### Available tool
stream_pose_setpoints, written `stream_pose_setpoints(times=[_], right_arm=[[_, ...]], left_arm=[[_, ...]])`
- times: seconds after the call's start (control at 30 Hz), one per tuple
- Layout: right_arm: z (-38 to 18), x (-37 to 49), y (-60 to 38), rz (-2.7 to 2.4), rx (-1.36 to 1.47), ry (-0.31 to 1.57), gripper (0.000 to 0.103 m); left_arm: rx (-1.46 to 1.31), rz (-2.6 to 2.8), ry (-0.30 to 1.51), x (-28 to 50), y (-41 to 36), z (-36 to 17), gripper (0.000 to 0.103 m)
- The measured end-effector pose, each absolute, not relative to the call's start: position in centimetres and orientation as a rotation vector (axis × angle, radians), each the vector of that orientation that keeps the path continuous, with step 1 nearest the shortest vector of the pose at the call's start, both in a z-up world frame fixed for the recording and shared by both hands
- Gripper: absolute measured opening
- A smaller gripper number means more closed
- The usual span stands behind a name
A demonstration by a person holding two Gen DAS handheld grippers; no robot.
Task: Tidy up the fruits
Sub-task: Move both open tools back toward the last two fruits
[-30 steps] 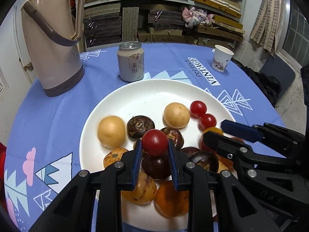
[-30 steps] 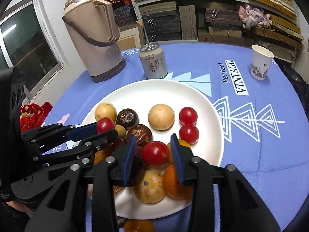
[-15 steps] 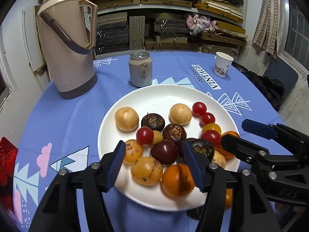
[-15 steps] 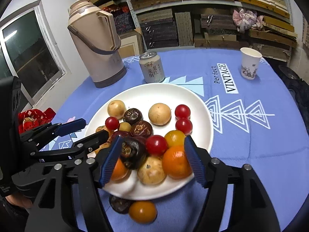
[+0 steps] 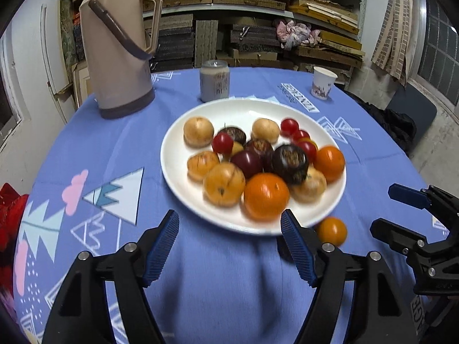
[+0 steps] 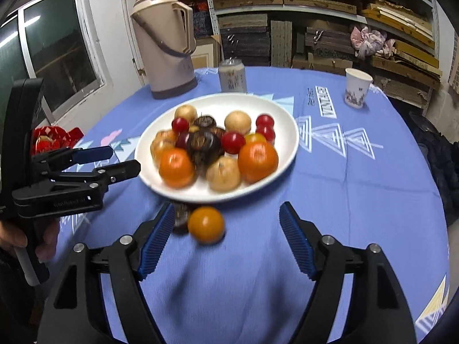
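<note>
A white plate (image 5: 172, 154) (image 6: 289, 132) on the blue cloth holds a heap of fruit: red cherry tomatoes (image 5: 222, 142), oranges (image 5: 266, 196), dark round fruits (image 5: 290, 159) and tan ones (image 5: 198, 131). A small orange fruit (image 6: 206, 224) (image 5: 331, 230) and a dark fruit (image 6: 180, 218) lie on the cloth just off the plate's near rim. My left gripper (image 5: 229, 223) (image 6: 123, 159) hovers before that rim, jaws opening, with nothing held. My right gripper (image 6: 226, 212) (image 5: 383, 210) is also opening; the loose orange fruit lies ahead between its fingers, untouched.
A tall beige thermos (image 5: 117, 46) stands at the back left, with a drink can (image 5: 214, 80) behind the plate and a paper cup (image 5: 322, 86) at the back right. Something red (image 5: 11, 209) lies at the table's left edge. Shelves fill the background.
Both grippers let go of the cherry tomatoes they held, which now lie on the plate. Both have opened wide and drawn back from the plate towards the table's near side.
</note>
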State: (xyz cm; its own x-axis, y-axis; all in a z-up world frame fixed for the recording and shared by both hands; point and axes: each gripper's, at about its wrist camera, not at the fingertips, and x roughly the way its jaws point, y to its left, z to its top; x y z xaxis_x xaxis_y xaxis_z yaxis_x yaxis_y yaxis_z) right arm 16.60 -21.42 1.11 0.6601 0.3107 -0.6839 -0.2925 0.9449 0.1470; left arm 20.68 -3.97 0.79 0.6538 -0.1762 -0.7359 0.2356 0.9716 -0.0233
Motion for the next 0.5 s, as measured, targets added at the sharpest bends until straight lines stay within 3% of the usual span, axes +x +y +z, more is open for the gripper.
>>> stream_pose_setpoints(times=[0.5], right_arm=[[-2.1, 16.8, -18.9, 0.354, -0.001, 0.9, 0.073]], left_arm=[[0.074, -0.247, 0.894, 18.4, -3.7, -2.2, 0.078]])
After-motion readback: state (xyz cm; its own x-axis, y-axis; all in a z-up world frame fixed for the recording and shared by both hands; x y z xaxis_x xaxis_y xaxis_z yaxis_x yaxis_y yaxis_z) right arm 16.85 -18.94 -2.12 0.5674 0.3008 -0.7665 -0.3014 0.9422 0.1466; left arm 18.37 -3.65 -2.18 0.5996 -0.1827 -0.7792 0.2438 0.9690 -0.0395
